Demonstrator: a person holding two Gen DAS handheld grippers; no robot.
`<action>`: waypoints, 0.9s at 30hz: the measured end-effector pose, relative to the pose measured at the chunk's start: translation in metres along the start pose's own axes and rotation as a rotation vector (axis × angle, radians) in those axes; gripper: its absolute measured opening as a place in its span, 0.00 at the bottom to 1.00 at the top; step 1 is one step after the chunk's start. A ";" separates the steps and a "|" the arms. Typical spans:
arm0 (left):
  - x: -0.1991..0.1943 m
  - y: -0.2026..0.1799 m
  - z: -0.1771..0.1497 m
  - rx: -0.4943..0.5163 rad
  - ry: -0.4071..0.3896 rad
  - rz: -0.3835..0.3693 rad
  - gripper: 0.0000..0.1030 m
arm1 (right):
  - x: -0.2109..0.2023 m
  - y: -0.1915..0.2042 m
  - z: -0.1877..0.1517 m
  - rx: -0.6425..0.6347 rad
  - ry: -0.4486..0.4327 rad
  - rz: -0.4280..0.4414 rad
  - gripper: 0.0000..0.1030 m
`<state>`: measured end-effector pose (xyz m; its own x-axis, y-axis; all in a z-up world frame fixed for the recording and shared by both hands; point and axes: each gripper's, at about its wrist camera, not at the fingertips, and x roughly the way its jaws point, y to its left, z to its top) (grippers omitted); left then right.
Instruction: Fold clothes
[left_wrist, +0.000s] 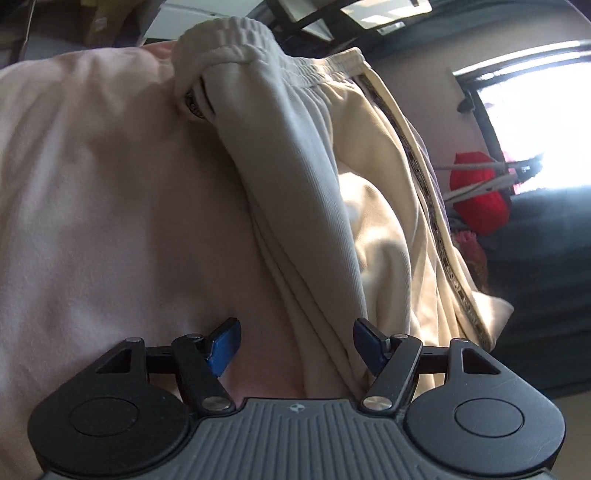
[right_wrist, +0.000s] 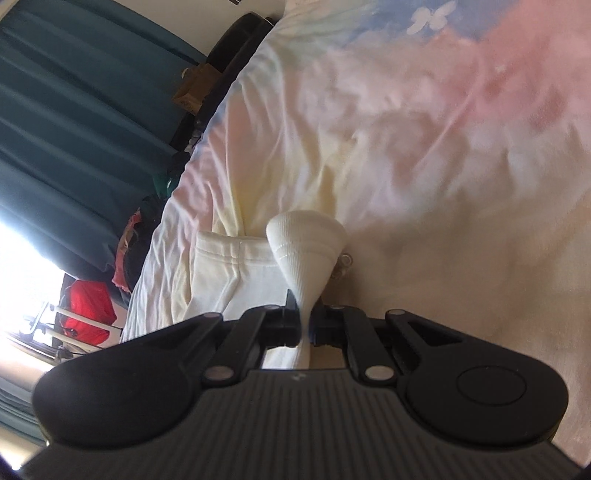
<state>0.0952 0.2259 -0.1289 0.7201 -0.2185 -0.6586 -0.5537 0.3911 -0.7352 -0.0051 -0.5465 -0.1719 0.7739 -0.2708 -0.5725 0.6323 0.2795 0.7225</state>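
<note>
Nearest in the right wrist view, the right gripper (right_wrist: 303, 325) is pinching a ribbed cuff or hem of the cream garment (right_wrist: 308, 240) between its fingers, which are pressed together on the cloth; the fabric is flaring out just beyond the tips, so the grip is probably lifting or pulling this end for a fold. In the left wrist view, the left gripper (left_wrist: 297, 345) is holding nothing: its blue-padded fingers (left_wrist: 223, 347) are spread wide just above the cloth, perhaps waiting to take another edge. Beyond them, the cream garment (left_wrist: 295, 177), which looks like trousers with an elastic waistband (left_wrist: 236, 35) and a dark side stripe (left_wrist: 424, 192), is lying bunched in long folds, not yet flat or squared. It is resting on a bed with a pastel sheet (right_wrist: 424, 129). Further away, a teal curtain (right_wrist: 74, 110) is hanging beside a bright window (left_wrist: 535, 122), and something red (right_wrist: 88, 306) is sitting near it
</note>
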 end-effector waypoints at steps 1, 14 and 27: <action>-0.001 0.004 0.008 -0.037 -0.015 -0.012 0.67 | 0.000 0.001 0.000 -0.006 -0.004 -0.002 0.07; -0.008 0.008 0.062 -0.043 -0.117 -0.061 0.20 | -0.005 0.012 -0.002 -0.054 -0.070 -0.010 0.07; -0.105 0.000 0.079 0.011 -0.102 -0.149 0.12 | -0.039 0.023 -0.006 -0.051 -0.186 -0.075 0.06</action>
<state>0.0532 0.3193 -0.0469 0.8326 -0.1834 -0.5227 -0.4339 0.3708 -0.8212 -0.0199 -0.5241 -0.1352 0.7074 -0.4571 -0.5391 0.6928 0.2974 0.6570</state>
